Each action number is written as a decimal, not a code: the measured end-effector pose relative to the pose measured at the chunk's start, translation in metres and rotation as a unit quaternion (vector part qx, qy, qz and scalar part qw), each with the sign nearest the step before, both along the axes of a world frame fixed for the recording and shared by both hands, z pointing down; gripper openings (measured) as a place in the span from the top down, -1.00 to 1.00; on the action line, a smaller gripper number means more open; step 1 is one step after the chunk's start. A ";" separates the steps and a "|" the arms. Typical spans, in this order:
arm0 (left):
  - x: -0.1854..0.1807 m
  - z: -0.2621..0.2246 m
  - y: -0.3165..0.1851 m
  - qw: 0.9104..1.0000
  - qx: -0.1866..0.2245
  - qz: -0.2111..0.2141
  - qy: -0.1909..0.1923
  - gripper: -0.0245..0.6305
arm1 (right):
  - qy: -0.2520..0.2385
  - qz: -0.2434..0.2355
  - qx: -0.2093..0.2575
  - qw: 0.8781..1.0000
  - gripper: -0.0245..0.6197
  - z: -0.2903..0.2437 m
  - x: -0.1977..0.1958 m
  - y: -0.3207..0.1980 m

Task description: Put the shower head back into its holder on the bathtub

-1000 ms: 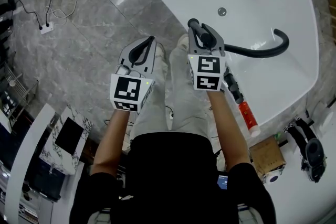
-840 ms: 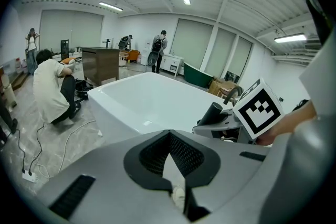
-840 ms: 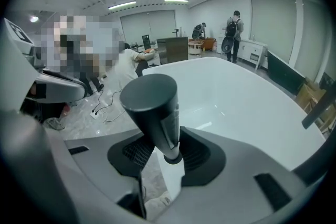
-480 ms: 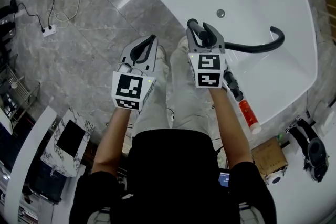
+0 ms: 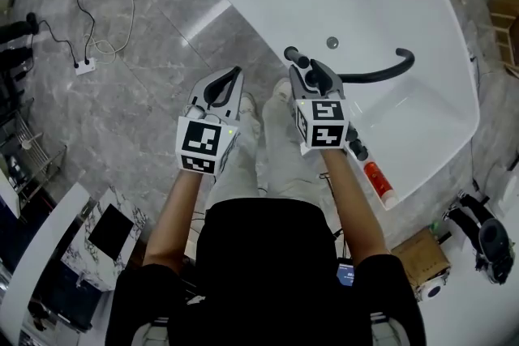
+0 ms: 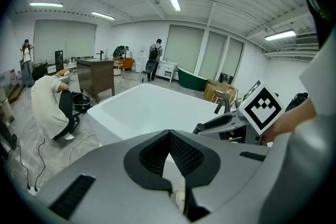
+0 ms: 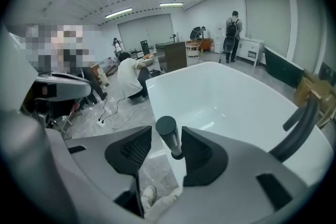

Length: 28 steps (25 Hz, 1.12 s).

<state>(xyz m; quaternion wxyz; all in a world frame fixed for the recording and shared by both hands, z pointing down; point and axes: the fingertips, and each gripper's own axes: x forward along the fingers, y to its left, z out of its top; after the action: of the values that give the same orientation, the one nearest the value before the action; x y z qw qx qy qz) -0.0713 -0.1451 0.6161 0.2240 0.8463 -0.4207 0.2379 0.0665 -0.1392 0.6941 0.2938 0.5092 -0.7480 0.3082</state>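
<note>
Since a second ago the head view has drawn back, so the tub looks smaller and more floor shows, and both grippers have come up a little. The right gripper's jaws have just been opening, with the shower head between them. The grey marble-patterned floor (image 5: 138,93) spreads open to the left, out to a white power strip (image 5: 84,66) with its trailing cables. The large white glossy bathtub (image 5: 405,4) fills the upper right, its near rim running on a slant just ahead of the person's pale trouser legs (image 5: 276,150). The left gripper (image 5: 234,74) hangs over the floor just beside that rim, its jaws closed tip to tip (image 6: 169,136) on nothing. The right gripper (image 5: 315,70) hangs at the rim, near the left one, and its jaws stand wide apart (image 7: 167,134). A black curved hose (image 5: 381,75) arcs from it across the basin's white inside. The black cylindrical shower head (image 7: 168,136) stands upright between the parted pads, close against the right pad and apart from the left; its top pokes out past the jaw tips (image 5: 293,56). Whether its lower end sits in a holder cannot be made out. A red and black tube (image 5: 378,179) lies along the rim to the right gripper's right, and a small round metal drain (image 5: 332,42) sits on the tub's inside beyond the shower head.
</note>
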 end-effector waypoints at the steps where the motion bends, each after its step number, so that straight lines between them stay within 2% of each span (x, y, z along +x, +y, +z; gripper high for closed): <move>1: 0.000 -0.006 0.000 1.000 0.004 0.002 0.000 0.88 | -0.007 0.005 -0.002 1.000 0.35 -0.006 0.000 0.001; 7: 0.002 -0.048 0.007 1.000 0.025 0.011 0.007 0.88 | -0.025 0.020 0.015 0.999 0.58 -0.059 0.001 0.008; 14: 0.001 -0.104 0.012 0.998 0.054 0.027 0.014 0.88 | -0.014 0.031 0.080 0.996 0.79 -0.138 0.006 0.008; 28: 0.012 -0.244 0.005 0.987 0.155 0.012 0.042 0.88 | -0.046 0.026 0.223 0.973 0.85 -0.310 0.012 -0.005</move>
<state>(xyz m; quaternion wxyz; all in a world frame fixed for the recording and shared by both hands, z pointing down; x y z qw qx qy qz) -0.0595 -0.1401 0.3722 0.1043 0.8852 -0.4324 0.1366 0.0787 -0.1441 0.3844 0.1298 0.5665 -0.7970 0.1647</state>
